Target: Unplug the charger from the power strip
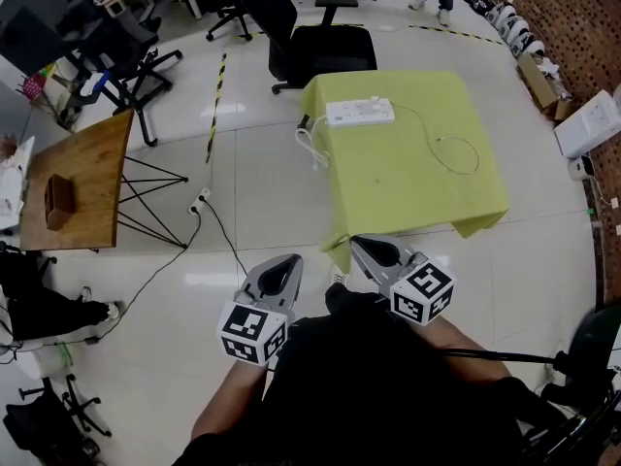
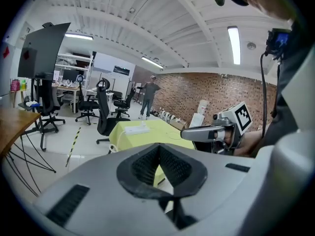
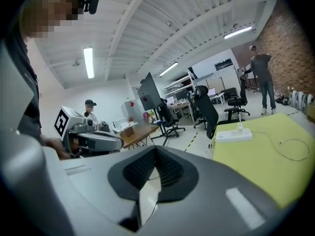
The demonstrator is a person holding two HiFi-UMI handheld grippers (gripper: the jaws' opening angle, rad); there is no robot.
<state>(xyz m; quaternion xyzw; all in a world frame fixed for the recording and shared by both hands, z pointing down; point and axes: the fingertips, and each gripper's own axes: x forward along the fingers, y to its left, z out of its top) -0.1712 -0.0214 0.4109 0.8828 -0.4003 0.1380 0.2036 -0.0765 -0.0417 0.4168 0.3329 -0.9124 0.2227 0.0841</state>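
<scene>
— Reading left to right, how do the tools stand?
— Left tool (image 1: 283, 265), then right tool (image 1: 364, 246): both have pads pressed together on nothing, low before the desk (image 1: 417, 223).
— Where's the charger (image 3: 240, 127)?
— Upright in the power strip (image 1: 359, 113), toward its right end. The strip lies crosswise near the desk's far edge, well ahead of both tools, and I judge the right one nearer. A white cable (image 1: 440, 142) loops rightward.
— Surroundings?
— Yellow-green cloth (image 1: 388, 183), pale floor (image 1: 252, 183), black chair (image 1: 330, 47) beyond, brick wall (image 1: 572, 37) right.

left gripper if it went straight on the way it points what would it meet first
Likely the yellow tablecloth, its near hanging edge, dead ahead of the left gripper; depth is unclear.
</scene>
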